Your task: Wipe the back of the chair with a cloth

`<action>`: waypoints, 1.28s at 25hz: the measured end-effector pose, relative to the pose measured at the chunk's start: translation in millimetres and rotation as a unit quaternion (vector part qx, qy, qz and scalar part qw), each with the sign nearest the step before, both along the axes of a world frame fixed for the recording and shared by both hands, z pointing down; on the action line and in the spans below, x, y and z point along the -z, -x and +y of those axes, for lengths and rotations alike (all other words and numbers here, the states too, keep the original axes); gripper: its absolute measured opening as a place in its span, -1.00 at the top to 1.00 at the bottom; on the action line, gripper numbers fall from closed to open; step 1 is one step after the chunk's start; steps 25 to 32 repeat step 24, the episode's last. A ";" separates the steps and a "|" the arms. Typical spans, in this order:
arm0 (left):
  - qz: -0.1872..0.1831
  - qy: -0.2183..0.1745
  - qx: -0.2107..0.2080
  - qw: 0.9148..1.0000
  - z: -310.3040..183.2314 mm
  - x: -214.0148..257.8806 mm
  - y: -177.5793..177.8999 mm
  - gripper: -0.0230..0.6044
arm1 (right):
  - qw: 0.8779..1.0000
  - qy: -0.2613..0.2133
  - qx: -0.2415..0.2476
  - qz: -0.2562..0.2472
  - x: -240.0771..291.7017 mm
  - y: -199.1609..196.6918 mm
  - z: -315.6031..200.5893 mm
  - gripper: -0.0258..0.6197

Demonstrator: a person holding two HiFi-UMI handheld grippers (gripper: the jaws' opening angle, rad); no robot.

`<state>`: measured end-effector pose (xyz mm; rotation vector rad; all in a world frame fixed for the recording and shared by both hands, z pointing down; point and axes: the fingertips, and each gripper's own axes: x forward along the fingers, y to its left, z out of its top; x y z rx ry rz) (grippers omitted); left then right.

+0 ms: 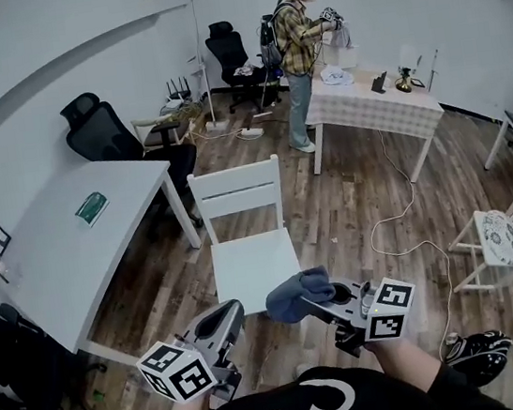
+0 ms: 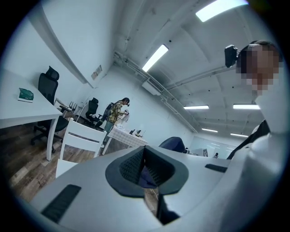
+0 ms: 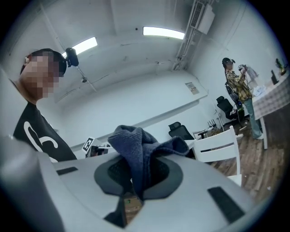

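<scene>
A white wooden chair (image 1: 247,249) stands just in front of me, its slatted back (image 1: 235,189) on the far side of the seat. My right gripper (image 1: 318,302) hovers over the seat's near right corner, shut on a bunched dark blue cloth (image 1: 297,294). In the right gripper view the cloth (image 3: 136,147) rises out of the closed jaws (image 3: 135,177), with the chair (image 3: 218,147) off to the right. My left gripper (image 1: 226,317) floats beside the seat's near left corner, shut and holding nothing. The left gripper view shows its pads (image 2: 136,166) pressed together and the chair (image 2: 82,137) at left.
A white desk (image 1: 75,258) with a green item (image 1: 92,208) lies to the left, a black office chair (image 1: 107,135) behind it. A person (image 1: 296,47) stands at a checked table (image 1: 377,105). A cable (image 1: 400,217) crosses the floor. Another white chair (image 1: 509,235) is at right.
</scene>
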<state>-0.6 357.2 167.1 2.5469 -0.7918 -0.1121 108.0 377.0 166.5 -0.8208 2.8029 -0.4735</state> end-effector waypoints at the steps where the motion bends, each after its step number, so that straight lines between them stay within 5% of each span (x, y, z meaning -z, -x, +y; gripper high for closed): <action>1: -0.001 -0.001 -0.002 1.000 2.6 -0.3 -0.7 0.88 | 1.000 0.001 0.002 0.000 -0.6 0.6 3.2 0.77; 32: 0.002 0.011 0.002 1.000 10.1 -8.6 4.3 0.88 | 0.999 0.025 -0.022 -0.026 -8.0 -2.7 3.0 0.77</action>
